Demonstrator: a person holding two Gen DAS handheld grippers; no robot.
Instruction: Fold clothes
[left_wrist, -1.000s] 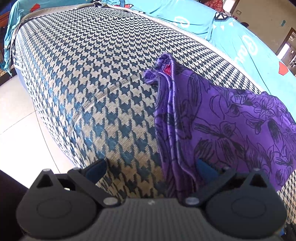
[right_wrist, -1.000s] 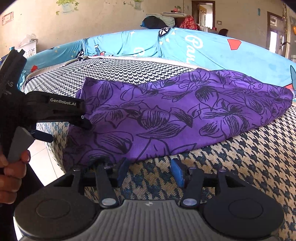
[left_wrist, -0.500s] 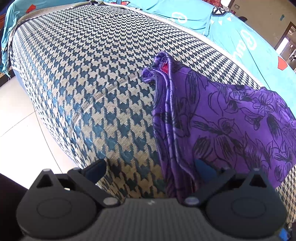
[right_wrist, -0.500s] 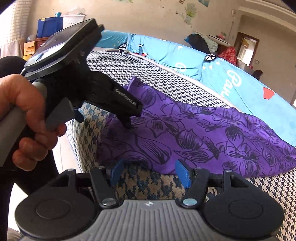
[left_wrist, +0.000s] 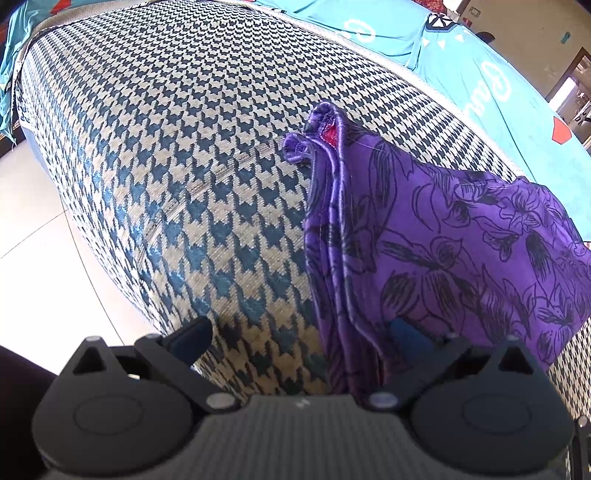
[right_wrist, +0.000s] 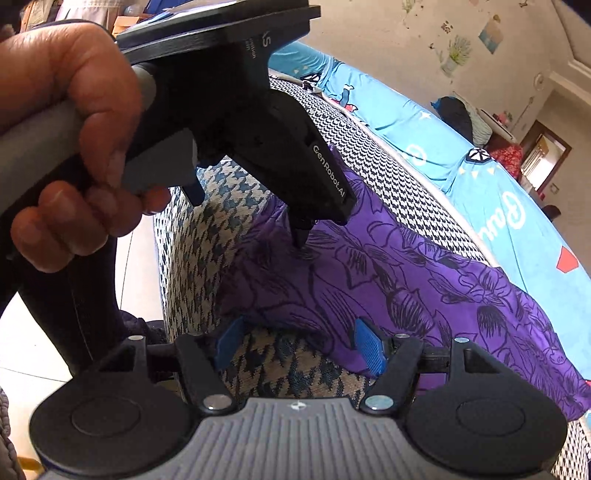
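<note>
Left wrist view
Left gripper (left_wrist: 299, 334): bottom of the frame, fingers spread wide, one blue finger (left_wrist: 404, 330) half hidden behind folded cloth, nothing pinched.
Purple garment (left_wrist: 443, 251): folded, flower-printed, at the right of the frame on the checked mat (left_wrist: 177, 147), its layered edge running down between the fingers.
Blue sheet (left_wrist: 461, 66): along the upper right, behind the mat.

Right wrist view
Right gripper (right_wrist: 299, 345): lower centre, fingers opening, with the garment's near edge (right_wrist: 295, 317) just ahead and nothing clamped.
Left hand (right_wrist: 70, 140): upper left, wrapped round the other gripper's handle.
Left gripper's tip (right_wrist: 301, 240): pressing down on the purple garment.
Bed (right_wrist: 424, 122): curving from centre to right.
</note>
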